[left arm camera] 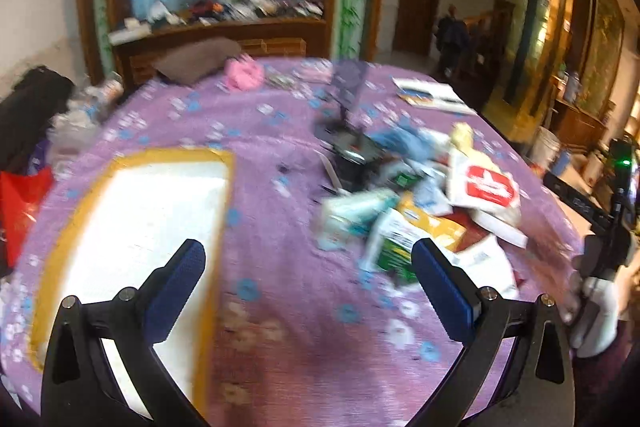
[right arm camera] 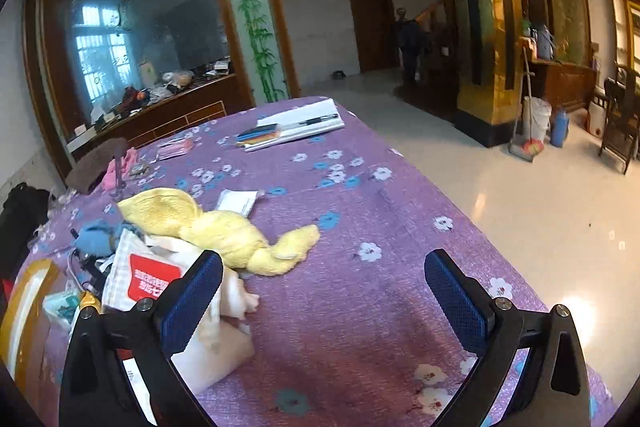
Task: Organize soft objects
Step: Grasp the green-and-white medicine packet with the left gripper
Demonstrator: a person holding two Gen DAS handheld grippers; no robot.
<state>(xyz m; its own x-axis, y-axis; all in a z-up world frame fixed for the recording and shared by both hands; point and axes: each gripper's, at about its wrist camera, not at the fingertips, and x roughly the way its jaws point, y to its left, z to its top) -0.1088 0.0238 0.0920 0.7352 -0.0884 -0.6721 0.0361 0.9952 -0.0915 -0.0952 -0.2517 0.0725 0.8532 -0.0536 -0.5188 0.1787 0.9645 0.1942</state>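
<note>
A pile of soft packets and cloths lies on the purple flowered tablecloth. It includes a white packet with a red label, a green packet and a blue cloth. In the right wrist view a yellow cloth lies twisted on the table, next to the red-label packet and a blue cloth. A white tray with a yellow rim lies left of the pile. My left gripper is open and empty above the cloth. My right gripper is open and empty, just right of the pile.
A pink soft item and a brown cushion lie at the table's far side. Papers with a pen lie at the far edge. A black stand rises behind the pile. The floor lies right of the table.
</note>
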